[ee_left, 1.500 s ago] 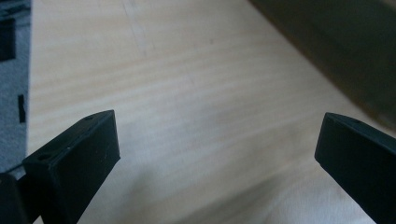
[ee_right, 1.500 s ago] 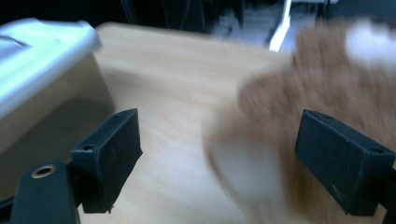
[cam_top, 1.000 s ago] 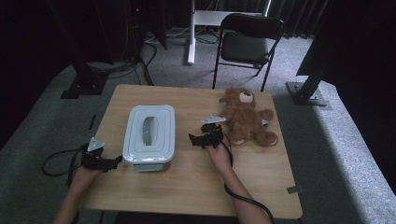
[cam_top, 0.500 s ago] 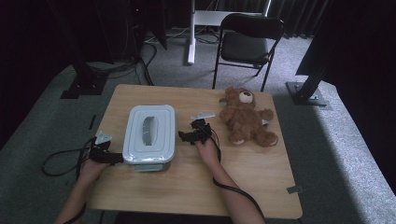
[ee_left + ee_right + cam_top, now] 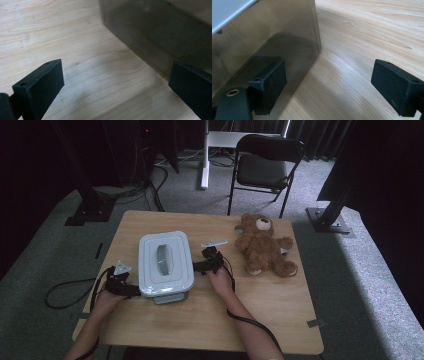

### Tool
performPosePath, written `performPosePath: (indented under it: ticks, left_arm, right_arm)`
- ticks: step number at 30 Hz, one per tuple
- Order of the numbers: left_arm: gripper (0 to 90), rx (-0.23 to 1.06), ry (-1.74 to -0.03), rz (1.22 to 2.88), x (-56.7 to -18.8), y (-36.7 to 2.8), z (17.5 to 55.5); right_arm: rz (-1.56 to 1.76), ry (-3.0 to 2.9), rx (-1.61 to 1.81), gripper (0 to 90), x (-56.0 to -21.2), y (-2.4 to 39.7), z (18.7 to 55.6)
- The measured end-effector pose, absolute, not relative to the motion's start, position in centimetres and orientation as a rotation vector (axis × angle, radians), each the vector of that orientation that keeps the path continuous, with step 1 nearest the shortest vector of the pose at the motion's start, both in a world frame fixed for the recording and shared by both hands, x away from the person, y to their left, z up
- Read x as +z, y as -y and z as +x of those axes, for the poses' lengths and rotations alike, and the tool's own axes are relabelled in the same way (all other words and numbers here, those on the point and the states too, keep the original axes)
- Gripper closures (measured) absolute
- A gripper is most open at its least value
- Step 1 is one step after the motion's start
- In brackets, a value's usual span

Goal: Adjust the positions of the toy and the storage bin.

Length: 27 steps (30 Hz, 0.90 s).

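Both grippers have closed in on the lidded storage box (image 5: 165,264) since a second ago: the right gripper (image 5: 196,266) has slid from beside the teddy bear (image 5: 264,245) to the box's right wall, and the left gripper (image 5: 135,291) has come up to its near left corner.

Nearest the camera, at the lower left of the high view, the left gripper rests low on the wooden table (image 5: 260,315), jaws spread wide; in the left gripper view (image 5: 116,82) the translucent box wall (image 5: 160,35) stands just beyond its right jaw. At mid-frame the right gripper is likewise spread, and in the right gripper view (image 5: 329,85) one jaw sits against the smoky wall (image 5: 274,42). The box stands left of centre, lid with its recessed handle (image 5: 163,258) on. Farther back sits the bear, then a folding chair (image 5: 262,167) at the upper middle.

This looks like bracketing the box from both sides. Next, each gripper likely needs a firm purchase on a wall or lid edge.
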<state>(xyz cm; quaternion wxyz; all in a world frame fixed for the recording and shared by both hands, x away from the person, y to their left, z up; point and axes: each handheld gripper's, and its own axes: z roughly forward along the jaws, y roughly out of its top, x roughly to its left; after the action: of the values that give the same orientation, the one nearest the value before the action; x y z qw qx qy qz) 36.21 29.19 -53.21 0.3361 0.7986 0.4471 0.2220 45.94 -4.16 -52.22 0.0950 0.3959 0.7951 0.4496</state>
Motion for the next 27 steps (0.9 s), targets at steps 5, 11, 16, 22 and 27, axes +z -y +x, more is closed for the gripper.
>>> performPosePath:
  ticks: [5, 11, 16, 22, 27]
  left_arm:
    - [0.5, 0.567, -1.137, 2.113, -53.0, -27.5, 35.7]
    - [0.5, 0.572, -1.123, 2.136, -53.0, -26.4, 35.1]
    - [0.5, 0.562, -1.094, 2.16, -52.9, -25.2, 34.3]
    - [0.4, 0.536, -1.031, 2.201, -52.5, -23.3, 33.1]
    - [0.4, 0.494, -0.981, 2.222, -52.3, -21.8, 32.5]
  right_arm:
    - [1.162, -2.389, 1.349, 14.7, -52.3, 5.0, 46.1]
    - [1.115, -2.467, 1.382, 15.2, -52.6, 6.5, 45.8]
    - [1.082, -2.496, 1.388, 16.1, -52.6, 7.3, 45.5]
    - [1.074, -2.513, 1.407, 17.3, -52.9, 8.7, 44.8]
    - [1.089, -2.515, 1.423, 17.7, -53.4, 10.4, 44.3]
